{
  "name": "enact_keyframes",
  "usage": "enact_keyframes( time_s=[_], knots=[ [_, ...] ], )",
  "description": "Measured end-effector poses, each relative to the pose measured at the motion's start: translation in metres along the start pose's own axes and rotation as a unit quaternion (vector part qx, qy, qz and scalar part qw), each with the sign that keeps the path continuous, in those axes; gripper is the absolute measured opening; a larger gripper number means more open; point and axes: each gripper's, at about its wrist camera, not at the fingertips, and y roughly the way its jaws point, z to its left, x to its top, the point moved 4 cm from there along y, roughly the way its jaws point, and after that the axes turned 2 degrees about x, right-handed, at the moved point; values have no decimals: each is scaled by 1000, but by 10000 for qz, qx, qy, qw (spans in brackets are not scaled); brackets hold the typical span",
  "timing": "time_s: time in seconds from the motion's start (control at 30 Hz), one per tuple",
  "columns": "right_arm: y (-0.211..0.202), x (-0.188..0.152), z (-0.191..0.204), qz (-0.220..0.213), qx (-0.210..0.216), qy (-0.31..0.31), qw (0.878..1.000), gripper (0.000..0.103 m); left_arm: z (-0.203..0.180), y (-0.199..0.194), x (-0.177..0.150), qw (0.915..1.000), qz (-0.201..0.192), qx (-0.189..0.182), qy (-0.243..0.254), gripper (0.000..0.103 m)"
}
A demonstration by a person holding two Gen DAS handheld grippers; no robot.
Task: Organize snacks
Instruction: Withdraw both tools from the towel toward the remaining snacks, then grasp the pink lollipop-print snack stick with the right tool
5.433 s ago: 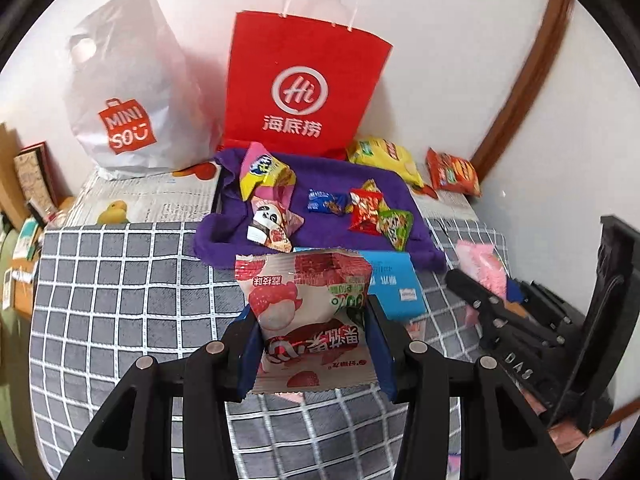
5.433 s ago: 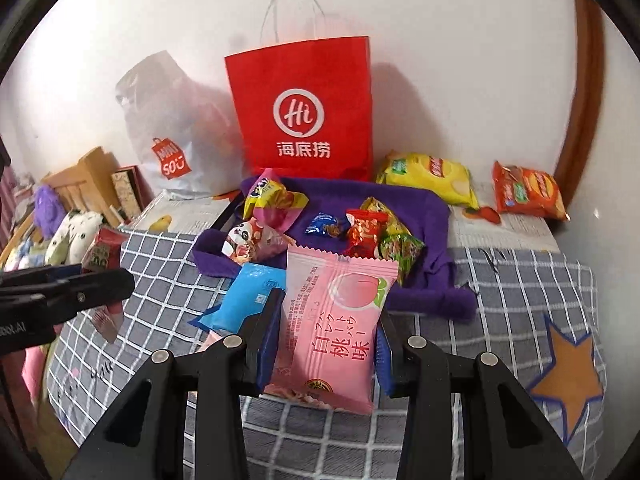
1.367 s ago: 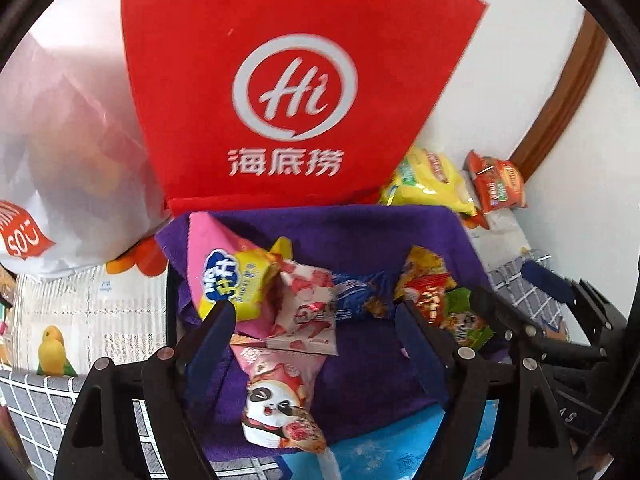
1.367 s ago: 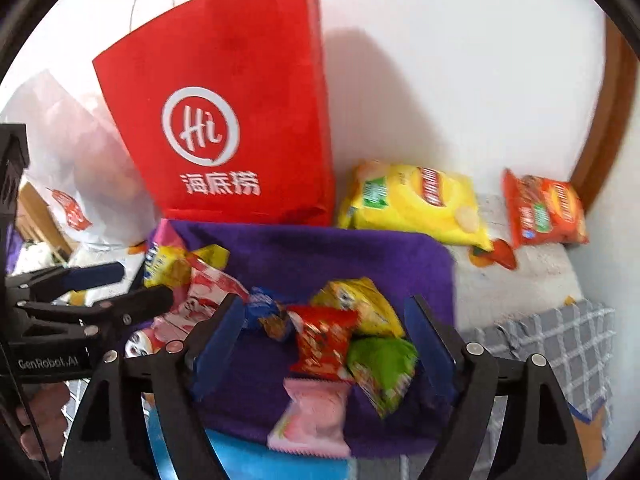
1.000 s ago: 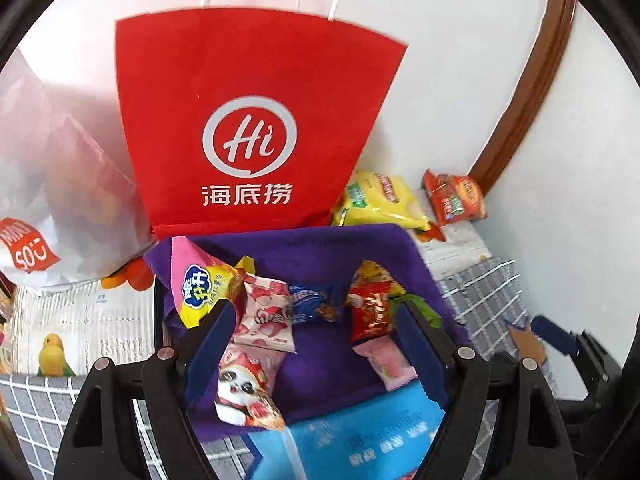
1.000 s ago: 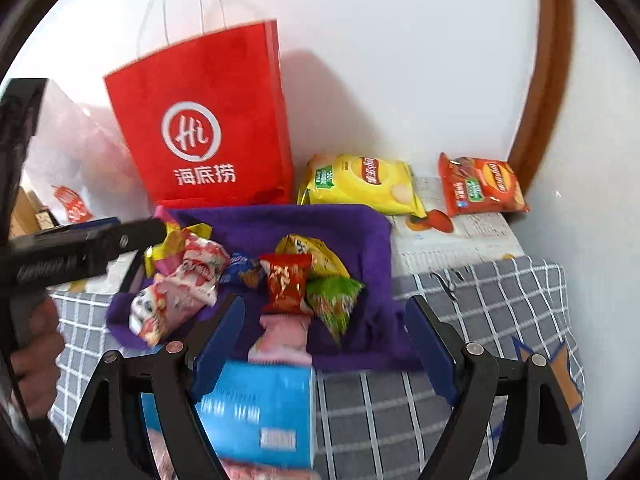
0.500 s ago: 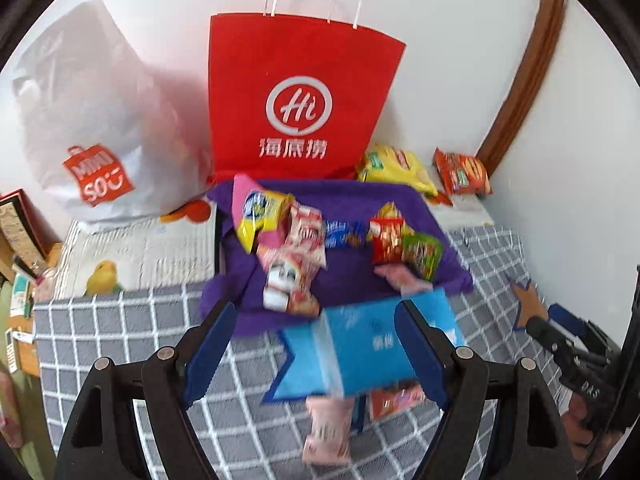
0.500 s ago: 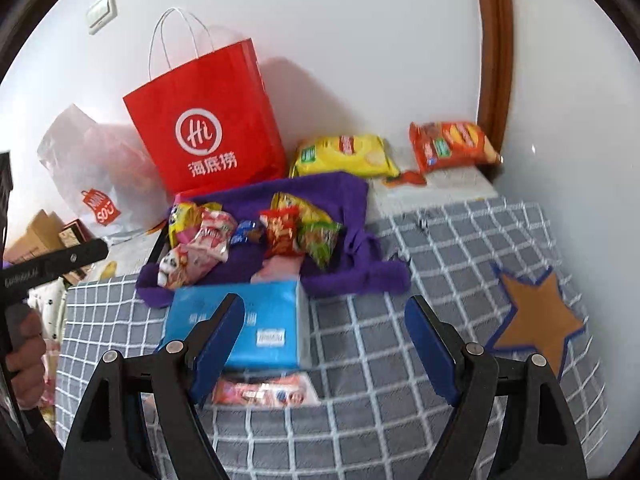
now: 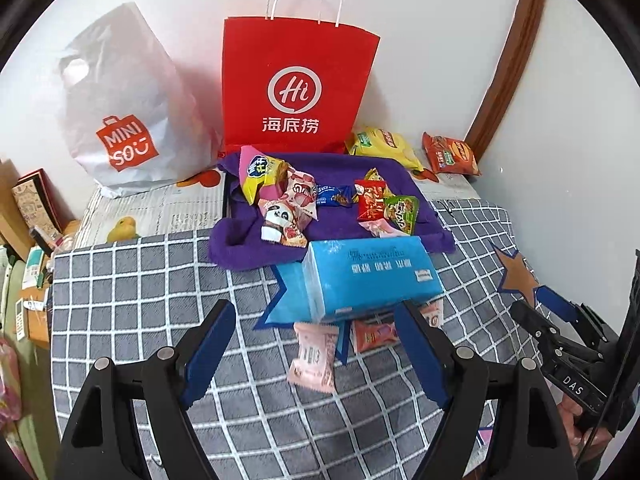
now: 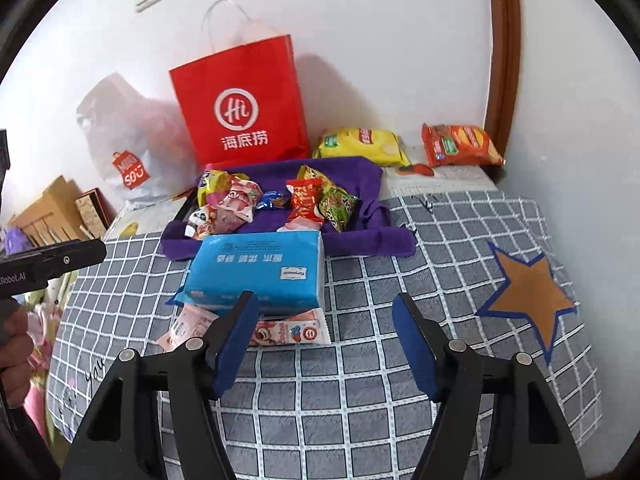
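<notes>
— Snacks (image 9: 328, 196): where are they?
— Piled on the purple cloth (image 9: 248, 248) at the bed's back edge.
— And the jaws?
— Left gripper (image 9: 316, 360) is released; right gripper (image 10: 324, 344), just narrowing, grasps nothing.

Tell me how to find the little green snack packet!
Find the big red paper bag by the wall; a purple cloth lies in front of it. The green snack packet is on the cloth's right side, touching a red packet. It is the only green one there.
</notes>
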Motion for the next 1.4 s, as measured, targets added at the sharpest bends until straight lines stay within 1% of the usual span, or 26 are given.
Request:
enact_keyframes(
  time_s=[0.03, 0.2, 0.27, 0.33, 0.37, 0.43, 0.57, 0.73, 0.9, 1.07, 1.17, 1.23, 1.3, 1.4],
  knots=[
    [-5, -1, 3, -59, -8, -64, 10000, 65, 1, -4, -3, 10000, -10, 45, -8, 80],
    [-17, -8, 12, -174, 104, -241, 9995, 63, 15, -9, -17, 9996, 40, 201, -181, 80],
    [-16, -12, 15, -173, 201, -284, 9992, 60, 22, -6, -24, 9993, 116, 244, -258, 80],
    [-13, -17, 20, -143, 348, -369, 9986, 54, 30, -1, -30, 9989, 199, 254, -336, 80],
    [-11, -19, 22, -126, 385, -417, 9983, 54, 35, 1, -32, 9986, 242, 282, -384, 80],
    [-3, -22, 27, -91, 434, -555, 9975, 51, 41, 5, -35, 9981, 292, 326, -442, 80],
    [19, -25, 36, 39, 534, -724, 9959, 51, 50, 18, -35, 9974, 376, 353, -504, 80],
    [55, -26, 46, 266, 578, -992, 9930, 51, 57, 33, -33, 9974, 421, 410, -422, 80],
    [87, -32, 58, 655, 742, -1226, 9875, 51, 63, 49, -28, 9978, 474, 235, -409, 80],
    [107, -35, 67, 786, 757, -1468, 9831, 51, 64, 60, -28, 9981, 521, 134, -306, 80],
    [118, -34, 70, 875, 781, -1487, 9819, 52, 63, 64, -28, 9982, 537, 66, -256, 80],
    [126, -34, 72, 979, 862, -1476, 9804, 52, 62, 66, -28, 9980, 570, -27, -273, 80],
    [132, -34, 74, 1068, 968, -1507, 9780, 52, 59, 69, -29, 9974, 624, -195, -300, 80],
    [142, -38, 73, 1329, 1098, -1552, 9727, 52, 56, 73, -31, 9968, 671, -303, -325, 80]
  ],
)
